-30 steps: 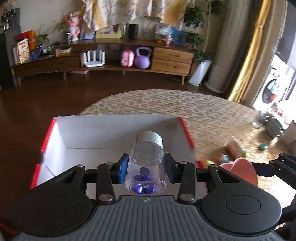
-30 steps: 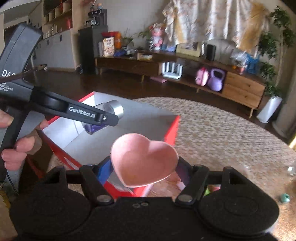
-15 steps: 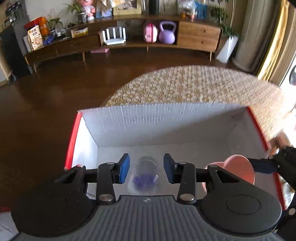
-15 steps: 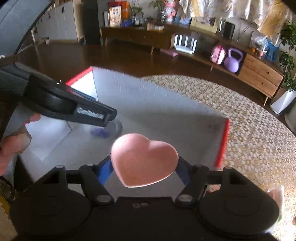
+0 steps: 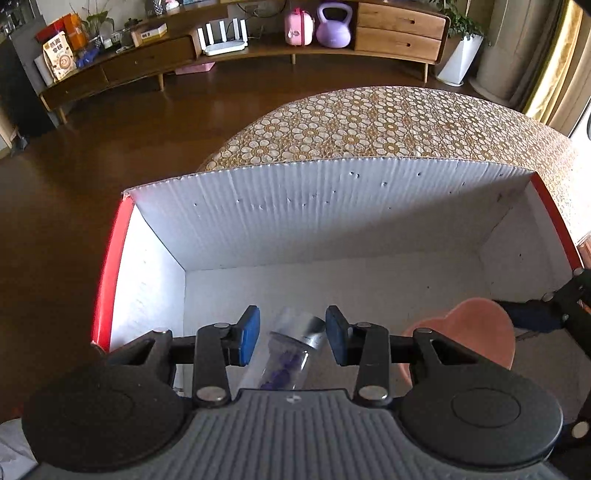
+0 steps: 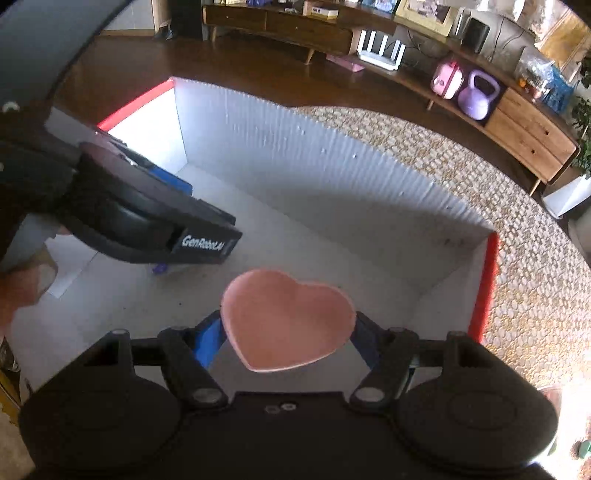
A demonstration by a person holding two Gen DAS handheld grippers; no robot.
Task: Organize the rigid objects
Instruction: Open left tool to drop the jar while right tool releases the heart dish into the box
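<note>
A clear jar with a silver cap and purple pieces lies tilted on the floor of the white box, under my left gripper. The blue pads stand apart from it, with bare floor showing on the left side. In the right wrist view the left gripper hides the jar except for a purple bit. My right gripper holds a pink heart-shaped dish low inside the box. Its jaws are opening, and both pads still touch the dish's edges. The dish sits right of the jar.
The box has red outer sides and stands at the near edge of a round table with a flower-patterned cloth. A hand grips the left tool. A dark wooden floor and a long sideboard lie beyond.
Both grippers came down into the box. The jar left the left pads and now lies tilted on the box floor. The right jaws spread slightly around the dish.
</note>
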